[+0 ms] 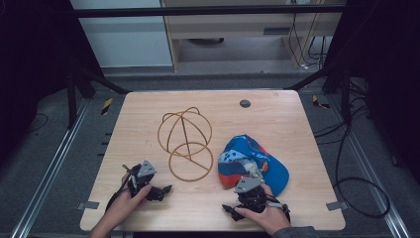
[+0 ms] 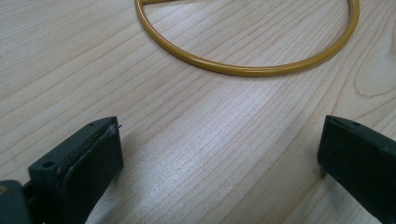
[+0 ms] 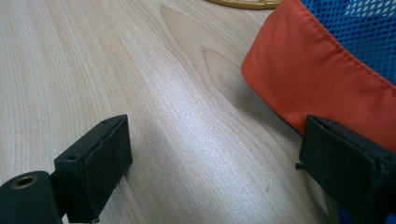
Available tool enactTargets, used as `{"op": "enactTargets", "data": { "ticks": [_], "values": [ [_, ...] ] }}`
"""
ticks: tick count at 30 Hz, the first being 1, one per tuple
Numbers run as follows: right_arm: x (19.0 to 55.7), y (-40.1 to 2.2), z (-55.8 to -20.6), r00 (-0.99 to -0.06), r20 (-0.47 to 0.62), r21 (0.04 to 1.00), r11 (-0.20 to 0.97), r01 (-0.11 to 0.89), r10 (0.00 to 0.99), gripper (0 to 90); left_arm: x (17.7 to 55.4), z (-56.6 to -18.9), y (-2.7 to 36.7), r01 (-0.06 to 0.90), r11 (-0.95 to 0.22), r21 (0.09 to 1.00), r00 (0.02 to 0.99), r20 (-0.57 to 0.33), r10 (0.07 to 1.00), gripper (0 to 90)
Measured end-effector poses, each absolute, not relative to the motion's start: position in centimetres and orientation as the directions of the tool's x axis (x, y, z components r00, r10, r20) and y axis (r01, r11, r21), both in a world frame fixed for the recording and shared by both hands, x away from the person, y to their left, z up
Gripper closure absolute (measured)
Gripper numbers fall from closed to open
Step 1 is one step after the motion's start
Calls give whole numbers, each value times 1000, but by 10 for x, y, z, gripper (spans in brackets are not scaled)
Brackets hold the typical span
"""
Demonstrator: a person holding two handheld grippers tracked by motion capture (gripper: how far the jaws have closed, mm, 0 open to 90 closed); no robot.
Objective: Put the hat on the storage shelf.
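A golden wire frame point(image 1: 185, 141), a domed cage above a flat ring, lies at the middle of the wooden table point(image 1: 277, 124). To its right rests a blue cap point(image 1: 252, 161) with white print and an orange brim point(image 3: 322, 79). My left gripper point(image 1: 166, 189) lies low near the front left, pointing right, and is open point(image 2: 219, 154) over bare wood just short of the frame's ring point(image 2: 247, 70). Near the front edge my right gripper point(image 1: 228, 209) points left, below the cap. It is open point(image 3: 215, 158), and its right jaw sits close beside the orange brim.
A small grey round plug point(image 1: 244, 103) is set into the table's far side. Black frame struts point(image 1: 99, 79) slant down at both far corners. Cables point(image 1: 361, 193) trail over the floor to the right. A pale cabinet point(image 1: 247, 25) stands behind the table.
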State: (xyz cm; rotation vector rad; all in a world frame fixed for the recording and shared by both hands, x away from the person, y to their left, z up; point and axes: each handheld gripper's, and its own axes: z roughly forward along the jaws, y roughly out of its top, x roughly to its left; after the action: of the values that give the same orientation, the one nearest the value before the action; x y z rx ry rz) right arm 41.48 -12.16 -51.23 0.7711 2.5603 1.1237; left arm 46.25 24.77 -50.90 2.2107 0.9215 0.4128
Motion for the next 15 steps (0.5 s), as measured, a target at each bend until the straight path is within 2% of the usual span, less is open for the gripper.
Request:
{"op": "enactTargets", "data": {
  "ticks": [15],
  "values": [
    [415, -121, -512, -827, -9, 738, 562, 374, 562, 94, 462, -509, 247, 497, -503, 707, 696, 21, 718, 0]
  ]
}}
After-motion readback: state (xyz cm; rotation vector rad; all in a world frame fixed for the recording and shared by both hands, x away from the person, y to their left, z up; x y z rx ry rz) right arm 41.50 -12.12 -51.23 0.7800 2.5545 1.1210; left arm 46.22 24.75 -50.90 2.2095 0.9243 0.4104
